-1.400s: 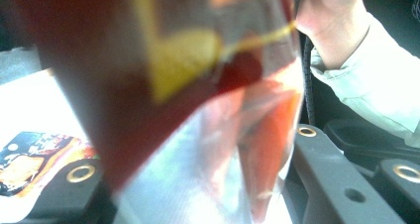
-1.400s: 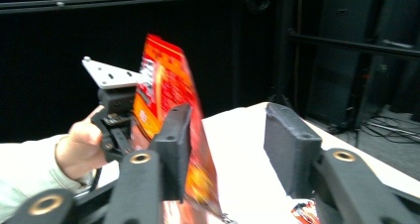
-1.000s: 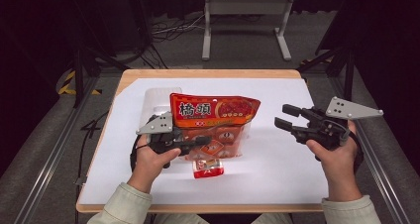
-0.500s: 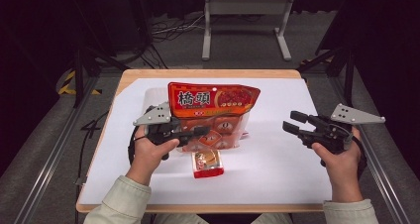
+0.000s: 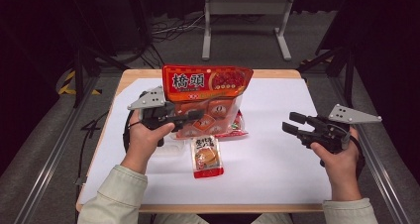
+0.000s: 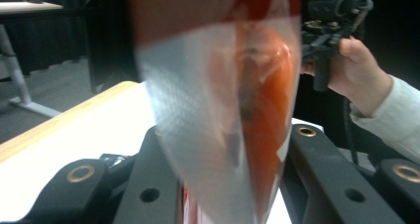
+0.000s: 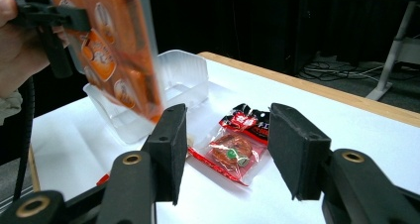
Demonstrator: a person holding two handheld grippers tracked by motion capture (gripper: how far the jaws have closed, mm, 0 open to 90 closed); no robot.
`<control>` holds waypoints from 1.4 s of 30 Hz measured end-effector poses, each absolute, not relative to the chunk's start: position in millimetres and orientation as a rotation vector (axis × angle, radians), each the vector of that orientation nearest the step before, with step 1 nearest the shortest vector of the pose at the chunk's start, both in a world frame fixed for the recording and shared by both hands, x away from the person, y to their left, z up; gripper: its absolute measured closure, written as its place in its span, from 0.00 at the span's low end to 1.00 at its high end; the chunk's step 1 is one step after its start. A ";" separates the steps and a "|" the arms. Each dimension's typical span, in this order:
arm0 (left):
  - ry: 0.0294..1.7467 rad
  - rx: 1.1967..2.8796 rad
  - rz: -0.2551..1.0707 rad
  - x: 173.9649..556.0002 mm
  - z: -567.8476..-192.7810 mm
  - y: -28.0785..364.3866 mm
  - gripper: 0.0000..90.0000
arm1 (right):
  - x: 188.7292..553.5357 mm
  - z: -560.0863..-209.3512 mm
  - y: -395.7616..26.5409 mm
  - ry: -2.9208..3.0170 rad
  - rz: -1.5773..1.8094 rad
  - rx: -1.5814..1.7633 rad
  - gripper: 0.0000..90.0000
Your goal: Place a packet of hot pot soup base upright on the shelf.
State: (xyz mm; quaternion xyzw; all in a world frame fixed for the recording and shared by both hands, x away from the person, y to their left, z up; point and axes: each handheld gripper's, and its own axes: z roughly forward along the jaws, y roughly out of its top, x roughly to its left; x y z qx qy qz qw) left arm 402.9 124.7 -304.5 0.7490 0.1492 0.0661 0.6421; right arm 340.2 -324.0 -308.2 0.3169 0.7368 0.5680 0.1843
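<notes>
I have the big snack bag between the jaws of my left gripper, lifted off the table and hanging upright. In the left gripper view the bag sits betw. both black jaws, which press on its clear lower part; the picture is blurred, so the exact grip pt. I cannot tell. One small red packet lies flat on the white sheet just below the bag. My right gripper is well apart at the right side, jaws half open, nothing betw. them. In the right gripper view a clear plastic tray stands behind the bag, w/ another small packet near it.
</notes>
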 end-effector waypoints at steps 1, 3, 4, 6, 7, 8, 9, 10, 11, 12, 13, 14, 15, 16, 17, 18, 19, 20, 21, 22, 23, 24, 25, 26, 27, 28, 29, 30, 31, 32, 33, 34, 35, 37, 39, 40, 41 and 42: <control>0.351 1.707 0.151 404.8 -303.6 125.8 0.79 | 340.1 -308.1 -323.7 2.077 1.602 0.893 0.56; 0.361 1.706 0.162 410.0 -302.0 128.0 0.79 | 339.8 -307.9 -323.8 2.076 1.604 0.892 0.56; 0.366 1.710 0.171 412.6 -301.1 129.6 0.79 | 339.8 -308.0 -324.2 2.074 1.609 0.895 0.56; 0.375 1.705 0.177 417.1 -300.1 131.8 0.79 | 339.8 -308.1 -325.3 2.070 1.611 0.898 0.56; 0.383 1.702 0.176 420.0 -299.4 133.8 0.79 | 339.7 -308.2 -325.6 2.068 1.617 0.900 0.56; 0.383 1.697 0.177 425.0 -299.1 136.7 0.79 | 339.5 -308.4 -326.6 2.068 1.618 0.901 0.56; 0.389 1.695 0.174 427.2 -299.1 138.0 0.79 | 339.4 -308.5 -326.8 2.067 1.621 0.903 0.56; 0.389 1.695 0.174 427.2 -299.1 138.0 0.79 | 339.4 -308.5 -326.8 2.067 1.621 0.903 0.56; 0.397 1.694 0.181 430.4 -298.8 139.6 0.79 | 339.3 -308.5 -327.0 2.067 1.620 0.903 0.56; 0.401 1.697 0.186 432.6 -298.5 140.7 0.79 | 339.1 -308.6 -327.3 2.066 1.619 0.905 0.56; 0.412 1.698 0.191 434.6 -298.1 141.8 0.79 | 338.9 -308.6 -327.6 2.066 1.618 0.907 0.56; 0.414 1.703 0.195 437.3 -297.4 143.1 0.79 | 339.0 -308.8 -328.0 2.065 1.620 0.907 0.56; 0.427 1.701 0.197 440.1 -296.7 144.2 0.79 | 339.3 -309.1 -328.3 2.063 1.621 0.908 0.56; 0.429 1.701 0.206 441.9 -296.3 144.9 0.79 | 339.6 -309.5 -328.2 2.063 1.624 0.913 0.56; 0.439 1.702 0.213 443.5 -295.8 145.7 0.79 | 340.1 -310.0 -327.8 2.063 1.629 0.914 0.56; 0.449 1.700 0.217 445.4 -295.6 146.2 0.79 | 340.1 -310.0 -327.8 2.063 1.629 0.914 0.56; 0.455 1.699 0.217 447.3 -295.6 146.9 0.79 | 340.2 -310.2 -327.3 2.066 1.626 0.914 0.56; 0.460 1.702 0.223 449.4 -295.7 147.9 0.79 | 340.5 -310.5 -327.0 2.069 1.621 0.912 0.56; 0.467 1.701 0.222 451.0 -295.9 148.6 0.79 | 340.8 -310.9 -326.6 2.070 1.623 0.911 0.56; 0.471 1.702 0.230 452.9 -296.2 149.9 0.79 | 340.8 -311.0 -326.3 2.070 1.622 0.914 0.56; 0.476 1.703 0.233 454.9 -296.5 150.9 0.79 | 340.8 -311.0 -326.1 2.071 1.621 0.915 0.56; 0.486 1.712 0.249 458.8 -297.6 152.2 0.79 | 340.9 -311.0 -326.5 2.069 1.622 0.914 0.56; 0.486 1.712 0.249 458.8 -297.6 152.2 0.79 | 341.0 -311.1 -326.8 2.071 1.627 0.914 0.56; 0.496 1.725 0.276 461.0 -298.7 152.9 0.79 | 341.0 -311.2 -326.9 2.069 1.628 0.916 0.56; 0.496 1.726 0.286 462.0 -299.2 153.3 0.79 | 341.2 -311.5 -327.0 2.068 1.628 0.917 0.56; 0.498 1.723 0.291 463.2 -299.9 154.2 0.79 | 341.3 -311.6 -326.9 2.070 1.628 0.916 0.56; 0.499 1.719 0.293 464.4 -300.5 155.5 0.79 | 341.4 -311.8 -326.9 2.070 1.626 0.918 0.56; 0.505 1.716 0.287 464.9 -300.8 156.9 0.79 | 341.5 -311.9 -326.9 2.071 1.626 0.918 0.56; 0.504 1.709 0.293 465.8 -301.1 158.2 0.79 | 341.7 -312.1 -326.9 2.072 1.625 0.917 0.56; 0.508 1.706 0.294 466.1 -301.1 159.7 0.79 | 341.8 -312.2 -327.0 2.074 1.623 0.917 0.56; 0.510 1.702 0.299 466.6 -301.1 160.7 0.79 | 341.9 -312.3 -327.0 2.074 1.627 0.916 0.56; 0.517 1.696 0.300 466.7 -301.3 162.0 0.79 | 342.0 -312.3 -327.0 2.074 1.628 0.916 0.56; 0.519 1.693 0.310 467.5 -301.5 163.9 0.79 | 342.1 -312.4 -327.1 2.074 1.628 0.916 0.56; 0.530 1.684 0.322 468.9 -302.5 167.2 0.79 | 342.3 -312.5 -327.5 2.074 1.628 0.920 0.56; 0.524 1.681 0.355 471.3 -303.5 171.1 0.79 | 342.7 -312.7 -327.7 2.073 1.630 0.921 0.56; 0.525 1.676 0.361 472.4 -304.1 173.0 0.79 | 342.8 -312.7 -327.6 2.073 1.631 0.921 0.56; 0.528 1.668 0.363 473.5 -304.9 174.7 0.79 | 342.9 -312.8 -327.5 2.073 1.631 0.920 0.56; 0.528 1.668 0.363 473.5 -304.9 174.7 0.79 | 342.9 -312.8 -327.5 2.073 1.631 0.920 0.56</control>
